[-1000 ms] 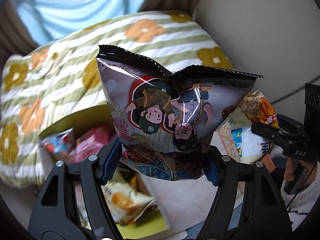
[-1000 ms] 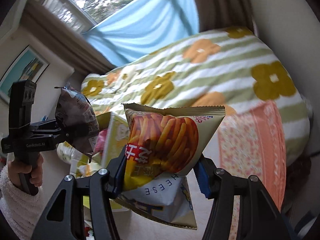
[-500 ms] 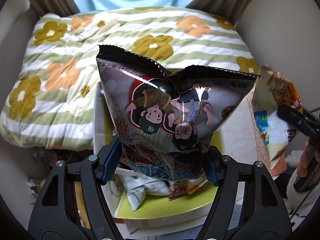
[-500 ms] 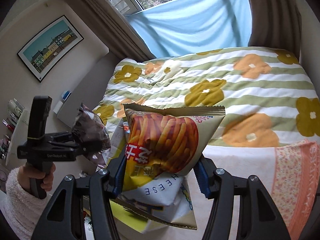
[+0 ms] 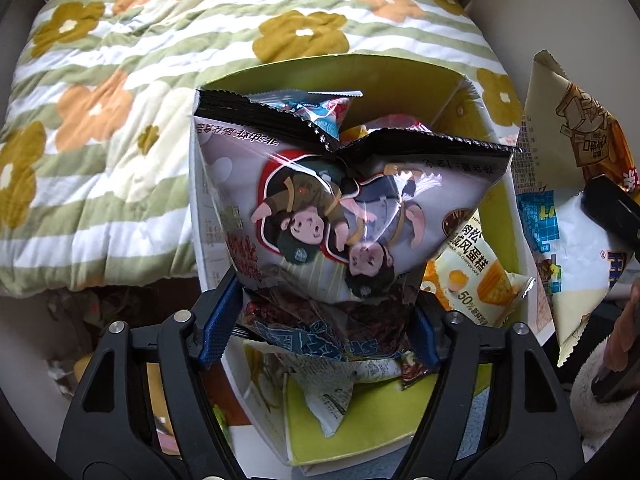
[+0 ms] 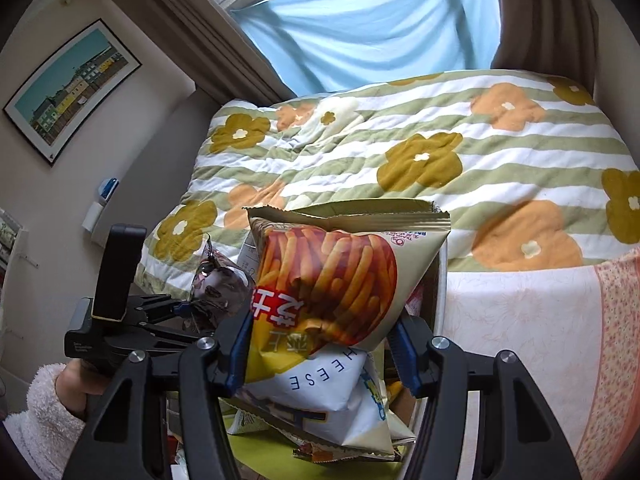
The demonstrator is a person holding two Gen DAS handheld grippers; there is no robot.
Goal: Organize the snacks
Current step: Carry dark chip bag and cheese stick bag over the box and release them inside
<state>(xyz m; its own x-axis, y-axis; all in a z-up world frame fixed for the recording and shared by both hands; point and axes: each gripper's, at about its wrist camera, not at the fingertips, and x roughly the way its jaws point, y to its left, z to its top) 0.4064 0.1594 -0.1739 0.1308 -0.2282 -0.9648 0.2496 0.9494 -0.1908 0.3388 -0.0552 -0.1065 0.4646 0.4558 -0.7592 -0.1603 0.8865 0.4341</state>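
My left gripper is shut on a grey snack bag with cartoon pigs, held upside down over an open green-lined box holding several snack packets. My right gripper is shut on a cream cheese-stick bag, held over the same box. That bag also shows at the right edge of the left wrist view. The left gripper and grey bag show at the left of the right wrist view.
A bed with a green-striped floral quilt lies behind the box. A pink floral sheet is to the right. A yellow cake packet lies in the box. Window with blue curtain behind; framed picture on left wall.
Both grippers have moved down and closer to the box, which now fills the space behind the grey bag. Both bags stay held.
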